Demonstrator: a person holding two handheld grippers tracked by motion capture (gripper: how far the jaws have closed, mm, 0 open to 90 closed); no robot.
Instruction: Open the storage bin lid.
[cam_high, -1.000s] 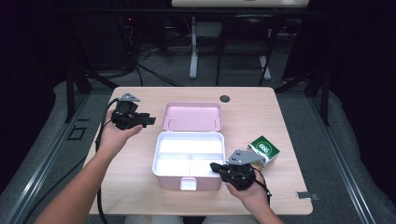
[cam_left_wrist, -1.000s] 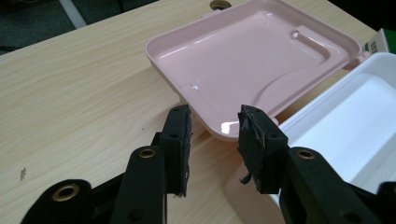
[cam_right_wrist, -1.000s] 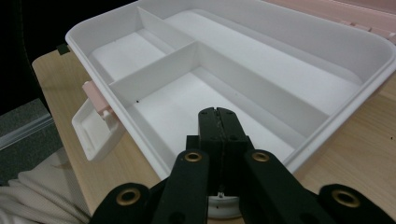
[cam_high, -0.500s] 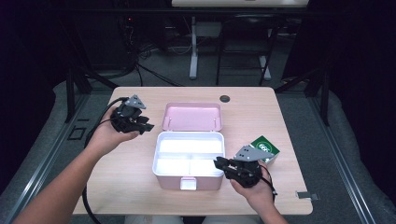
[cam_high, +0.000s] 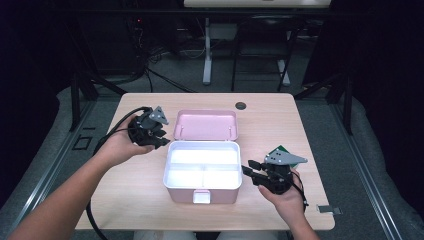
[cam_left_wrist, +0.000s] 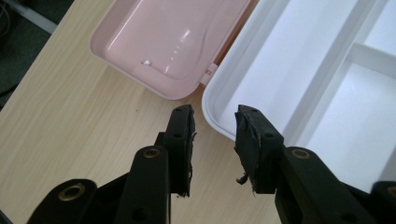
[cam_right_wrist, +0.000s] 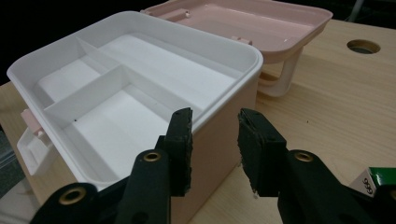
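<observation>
Centrally in the high view, an open white plastic box with inner dividers (cam_high: 202, 170) sits on the light wooden table (cam_high: 125, 200), its pink hinged lid (cam_high: 205, 124) lying flat behind it toward the top of the frame. At left of centre, the left gripper (cam_high: 156, 141) hovers just beside the box's upper-left corner, jaws apart and empty. At lower right, the right gripper (cam_high: 249, 171) sits close to the box's right wall, jaws likewise apart. A green-and-white carton (cam_high: 279, 150) lies just behind that gripper.
</observation>
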